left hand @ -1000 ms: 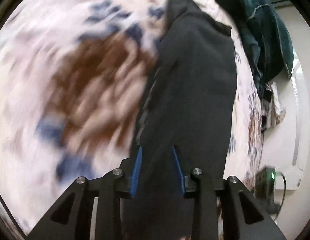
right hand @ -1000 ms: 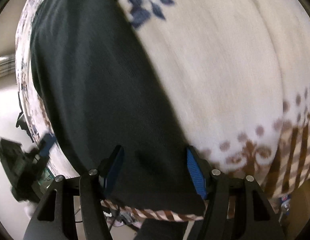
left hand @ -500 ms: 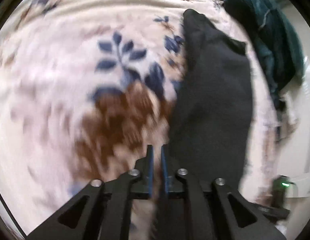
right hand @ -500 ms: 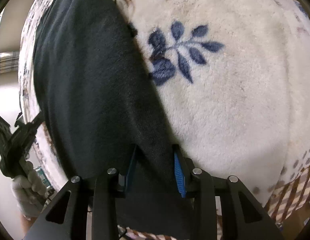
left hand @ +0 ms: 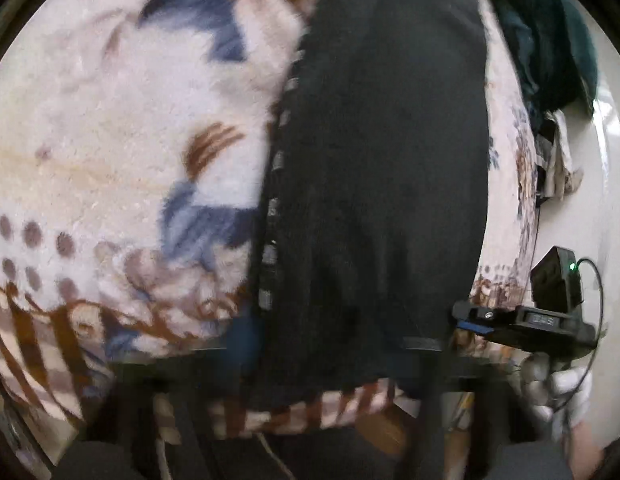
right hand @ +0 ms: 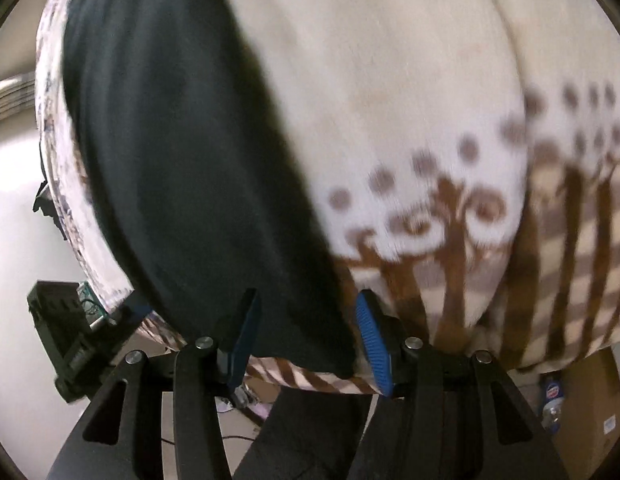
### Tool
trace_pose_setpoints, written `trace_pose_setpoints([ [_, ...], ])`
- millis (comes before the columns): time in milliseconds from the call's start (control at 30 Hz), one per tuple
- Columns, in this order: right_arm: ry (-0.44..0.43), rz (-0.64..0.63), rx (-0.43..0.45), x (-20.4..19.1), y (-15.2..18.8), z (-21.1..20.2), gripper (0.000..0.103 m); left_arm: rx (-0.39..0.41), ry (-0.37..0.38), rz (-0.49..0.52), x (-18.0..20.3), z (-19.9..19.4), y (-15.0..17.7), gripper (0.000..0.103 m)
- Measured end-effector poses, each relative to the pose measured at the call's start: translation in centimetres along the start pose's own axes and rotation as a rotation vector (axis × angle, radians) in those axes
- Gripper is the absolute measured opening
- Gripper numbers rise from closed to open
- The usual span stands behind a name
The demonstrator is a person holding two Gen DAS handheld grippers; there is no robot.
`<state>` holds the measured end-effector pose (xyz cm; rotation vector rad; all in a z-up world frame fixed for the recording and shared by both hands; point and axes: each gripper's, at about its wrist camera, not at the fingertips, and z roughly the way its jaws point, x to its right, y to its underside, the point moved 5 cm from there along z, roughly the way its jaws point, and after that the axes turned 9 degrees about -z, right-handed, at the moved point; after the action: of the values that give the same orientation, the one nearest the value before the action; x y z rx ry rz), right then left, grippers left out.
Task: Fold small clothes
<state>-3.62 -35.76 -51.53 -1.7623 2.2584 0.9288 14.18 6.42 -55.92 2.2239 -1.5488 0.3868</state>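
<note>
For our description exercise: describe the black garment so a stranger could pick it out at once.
Find the cream blanket with blue and brown patterns. On it lies a long black garment, flat and plain, unlike the crumpled teal clothes heaped beyond.

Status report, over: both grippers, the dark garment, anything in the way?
Right gripper open, straddling dark garment's near edge. Left gripper blurred, state unclear. Garment flat on patterned blanket. Nothing blocking.

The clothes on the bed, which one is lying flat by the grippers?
The black garment, spread flat on the patterned blanket. The teal clothes are heaped at the far end.
</note>
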Motion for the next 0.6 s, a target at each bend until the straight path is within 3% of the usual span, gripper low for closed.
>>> trace_pose_setpoints([
  [33, 0.006, 0.006, 0.017, 0.1, 0.2, 0.1, 0.017, 0.013, -0.009, 0.004, 0.1, -0.2, 0.1, 0.005],
  [67, 0.013, 0.017, 0.024, 0.2, 0.4, 0.2, 0.007, 0.03, 0.001, -0.005, 0.3, -0.5, 0.1, 0.005],
  [267, 0.017, 0.03, 0.105, 0.4, 2.9, -2.5, 0.006, 0.084, 0.026, -0.01, -0.2, -4.1, 0.7, 0.005],
  [400, 0.094, -0.057, 0.096, -0.4, 3.4, -2.5, 0.005, 0.058, -0.046, -0.008, -2.4, -2.1, -0.1, 0.005],
  [467, 0.096, -0.04, 0.053, 0.2, 2.8, -0.9, 0.006, 0.022, -0.028, -0.018, -2.6, -1.3, -0.3, 0.006],
  [500, 0.099, -0.025, 0.037, 0.4, 2.2, -0.4, 0.006, 0.011, -0.043, -0.014, -2.4, -1.2, -0.5, 0.01],
  [567, 0.086, -0.014, 0.009, 0.3, 1.5, -0.1, 0.008, -0.002, 0.001, -0.029, -2.3, -1.7, -0.5, 0.019],
  [600, 0.067, -0.013, -0.001, 0.2, 1.5, -0.3, 0.01, 0.0, 0.021, -0.036, -2.5, -1.9, -0.5, 0.038],
])
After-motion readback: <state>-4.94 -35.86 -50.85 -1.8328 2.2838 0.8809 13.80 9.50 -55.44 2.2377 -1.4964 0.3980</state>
